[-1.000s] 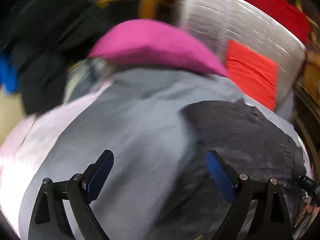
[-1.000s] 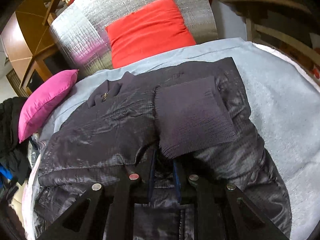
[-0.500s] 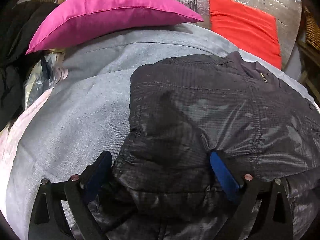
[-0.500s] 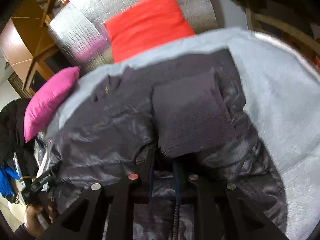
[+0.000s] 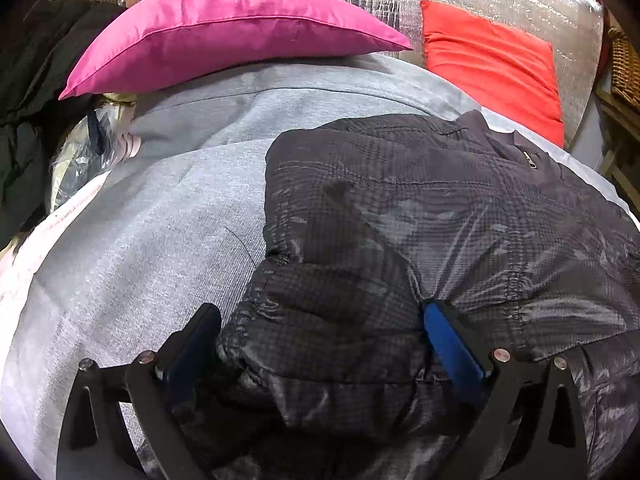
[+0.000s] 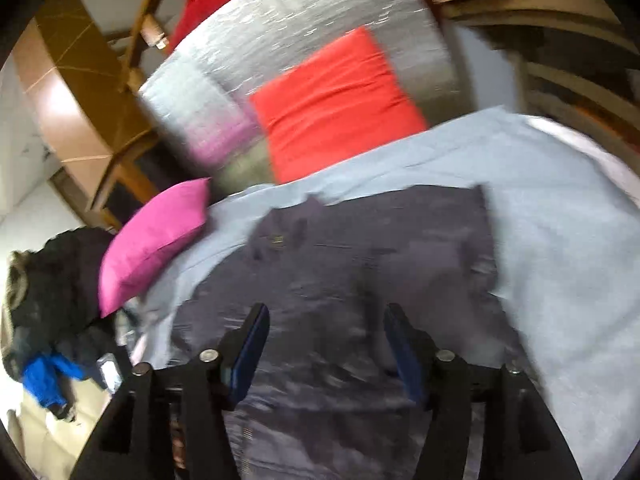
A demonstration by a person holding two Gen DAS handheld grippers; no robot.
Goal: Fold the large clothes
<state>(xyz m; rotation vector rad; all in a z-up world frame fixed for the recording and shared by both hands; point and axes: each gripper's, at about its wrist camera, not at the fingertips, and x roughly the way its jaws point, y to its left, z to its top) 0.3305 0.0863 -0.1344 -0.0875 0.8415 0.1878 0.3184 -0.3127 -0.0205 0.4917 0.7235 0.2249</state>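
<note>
Your dark quilted jacket [image 5: 460, 216] lies spread on the grey bedcover [image 5: 152, 240], collar and zip pull toward the red cushion [image 5: 492, 64], the pink cushion [image 5: 224, 32] just beyond its far left side. Your left gripper [image 5: 320, 344] stands wide, its blue pads straddling a puffed bunch of sleeve at the jacket's near left edge; the fabric bulges between them, and the right pad seems to touch it, but nothing is clamped yet. Your right gripper [image 6: 324, 344] has just been opening and sits at a middling spread above the jacket's lower body, nothing between its jaws; that view is smeared by motion, so the folded cuff area is hard to read. Risks as I judge them: the shell looks slick and lofty, so closing the left jaws on the crown of that bulge may pinch only the outer layer and let the padding slide out when you lift. A shallow bite could also drag the whole jacket across the bedcover and undo whatever fold lies on the right side. With the right gripper released, nothing pins the garment against that pull. Watch for the bedcover being caught under the left pad too.
</note>
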